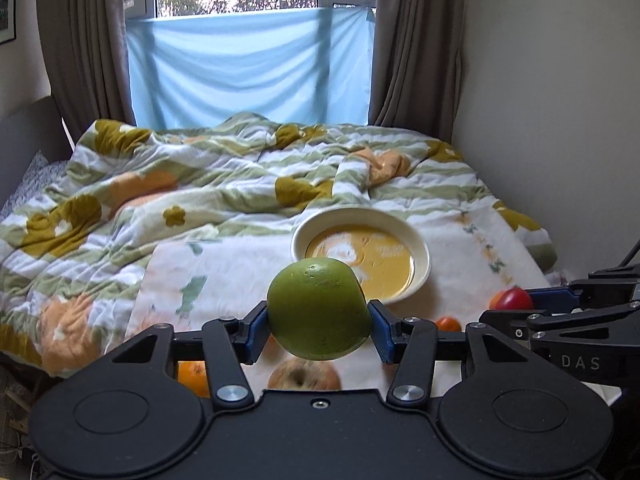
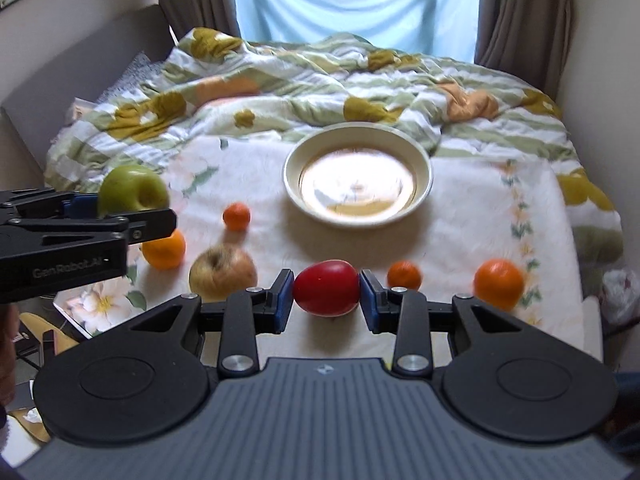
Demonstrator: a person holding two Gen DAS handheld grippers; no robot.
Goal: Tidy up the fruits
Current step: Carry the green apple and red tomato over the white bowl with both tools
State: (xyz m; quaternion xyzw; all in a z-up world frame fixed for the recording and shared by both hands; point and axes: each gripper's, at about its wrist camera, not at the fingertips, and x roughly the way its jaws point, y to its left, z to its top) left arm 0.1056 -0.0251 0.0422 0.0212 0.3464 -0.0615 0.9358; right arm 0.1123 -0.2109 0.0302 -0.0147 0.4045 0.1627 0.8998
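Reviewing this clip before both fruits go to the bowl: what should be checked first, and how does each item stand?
1. Left claw shut on the green apple: ok.
2. Right claw shut on the red fruit: ok.
3. Bowl holds no fruit: ok.
4. Bowl sits level on the soft bedding: cannot tell.
5. Loose fruit, such as the yellow apple, lies apart from the bowl: ok.

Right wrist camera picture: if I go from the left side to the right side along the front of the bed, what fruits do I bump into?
Green apple in the left gripper → big orange → yellowish apple → red apple in the right gripper → small orange → big orange at the right.
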